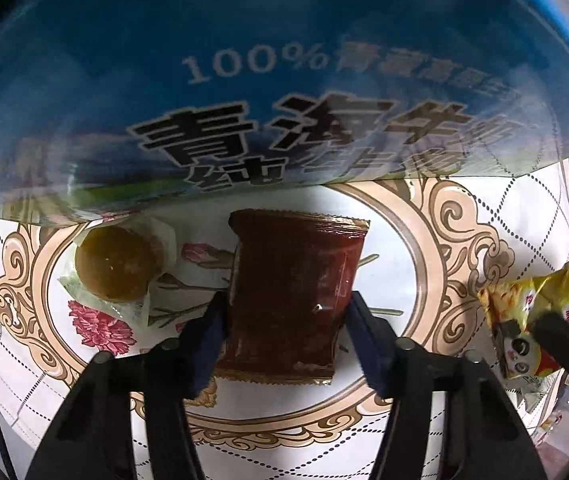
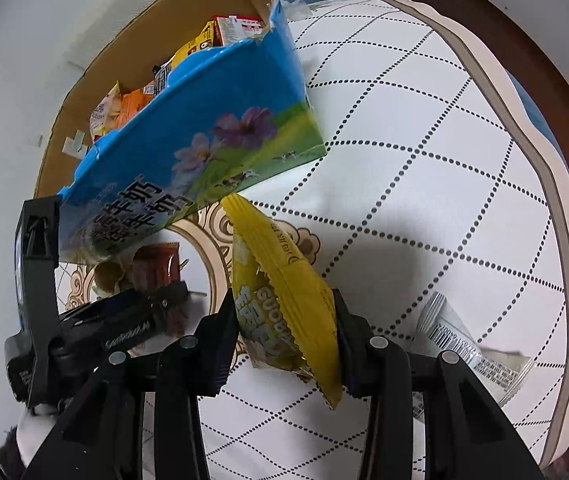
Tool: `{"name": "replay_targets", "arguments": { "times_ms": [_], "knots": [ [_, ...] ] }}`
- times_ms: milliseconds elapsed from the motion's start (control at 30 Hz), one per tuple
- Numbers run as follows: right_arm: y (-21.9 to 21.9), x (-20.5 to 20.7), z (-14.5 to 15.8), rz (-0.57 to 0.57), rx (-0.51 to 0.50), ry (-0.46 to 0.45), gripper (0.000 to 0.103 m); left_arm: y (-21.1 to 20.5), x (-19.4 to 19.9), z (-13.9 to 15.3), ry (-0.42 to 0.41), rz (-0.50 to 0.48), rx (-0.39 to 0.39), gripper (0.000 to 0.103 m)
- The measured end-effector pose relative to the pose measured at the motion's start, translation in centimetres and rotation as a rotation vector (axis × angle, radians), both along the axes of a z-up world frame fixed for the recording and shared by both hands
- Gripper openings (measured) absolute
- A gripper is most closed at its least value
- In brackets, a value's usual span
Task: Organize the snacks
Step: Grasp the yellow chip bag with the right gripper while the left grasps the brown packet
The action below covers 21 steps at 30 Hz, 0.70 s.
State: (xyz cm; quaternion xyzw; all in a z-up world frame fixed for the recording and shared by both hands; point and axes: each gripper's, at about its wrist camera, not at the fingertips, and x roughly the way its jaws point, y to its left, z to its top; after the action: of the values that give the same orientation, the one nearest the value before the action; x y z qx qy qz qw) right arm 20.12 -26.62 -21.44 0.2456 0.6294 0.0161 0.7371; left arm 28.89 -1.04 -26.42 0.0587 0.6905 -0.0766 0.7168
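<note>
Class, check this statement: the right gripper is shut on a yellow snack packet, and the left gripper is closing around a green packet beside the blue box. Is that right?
Not quite. The left gripper straddles a dark red packet, not a green one, as the left wrist view shows. The rest stands: the right gripper is shut on the yellow packet, beside the blue box.

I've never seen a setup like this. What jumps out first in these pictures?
Probably the big blue carton, open-topped and already stuffed with snacks, standing on a patterned tablecloth. Right in front of it, the right gripper pinches a yellow snack bag. Beside it, the left gripper straddles a dark red packet lying near a round brown cake in a clear wrapper.
</note>
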Motion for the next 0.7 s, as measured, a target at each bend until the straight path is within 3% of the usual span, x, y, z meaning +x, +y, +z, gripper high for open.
{"name": "replay_targets", "arguments": {
  "times_ms": [233,400,567,700],
  "knots": [
    [1.4,-0.6,2.3,0.061,0.0,-0.041,0.045,1.2,-4.4,1.1,0.011,0.006,-0.044,0.053],
    [2.0,-1.0,5.0,0.102,0.014,-0.09,0.045,2.7,-6.9,4.3,-0.022,0.055,-0.127,0.053],
    [2.0,-0.1,9.5,0.121,0.033,-0.181,0.045,2.6,-6.5,10.5,-0.12,0.059,-0.226,0.053],
    [1.0,2.0,13.1,0.08,0.028,-0.257,0.045,1.3,-3.5,15.9,-0.195,0.04,-0.283,0.053]
  ]
}}
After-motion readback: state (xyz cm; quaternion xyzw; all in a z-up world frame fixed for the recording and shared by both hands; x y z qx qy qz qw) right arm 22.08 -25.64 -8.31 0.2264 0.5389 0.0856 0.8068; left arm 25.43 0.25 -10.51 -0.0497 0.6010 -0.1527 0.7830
